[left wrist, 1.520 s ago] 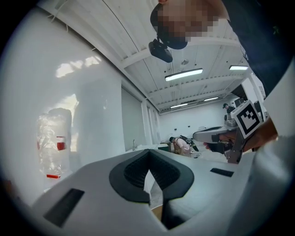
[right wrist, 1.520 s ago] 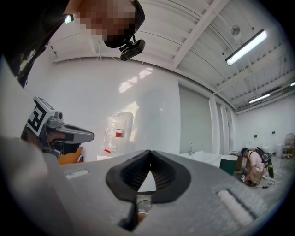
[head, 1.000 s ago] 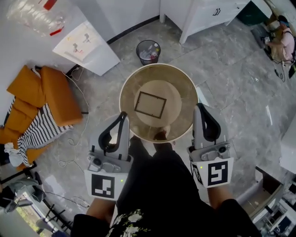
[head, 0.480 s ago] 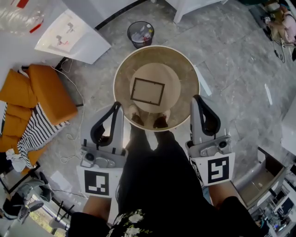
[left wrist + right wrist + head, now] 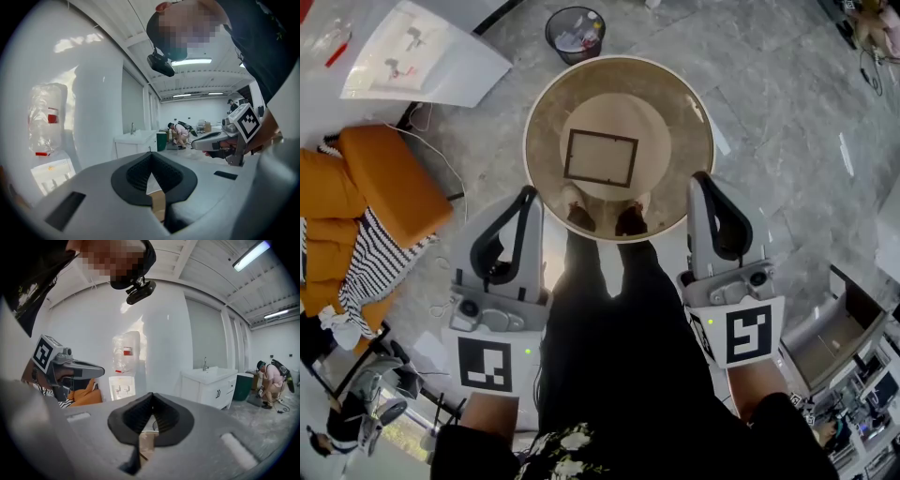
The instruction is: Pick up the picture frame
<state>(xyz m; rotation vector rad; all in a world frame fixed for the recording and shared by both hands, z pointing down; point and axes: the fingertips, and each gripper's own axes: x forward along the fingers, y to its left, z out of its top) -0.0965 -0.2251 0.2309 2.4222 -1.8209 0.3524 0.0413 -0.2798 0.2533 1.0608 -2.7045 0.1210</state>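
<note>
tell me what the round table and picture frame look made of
Table: probably brown-tinted glass, glossy; shoes and floor show through it. Picture frame: thin dark border, matte, wood or plastic; cannot tell which.

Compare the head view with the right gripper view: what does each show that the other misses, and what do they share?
Only the head view: the whole picture frame lying flat on the round table, and the person's shoes. Only the right gripper view: the white sink cabinet, a crouching person and the ceiling lights. Both: the left gripper, the right gripper, the orange cushion and the water dispenser.
</note>
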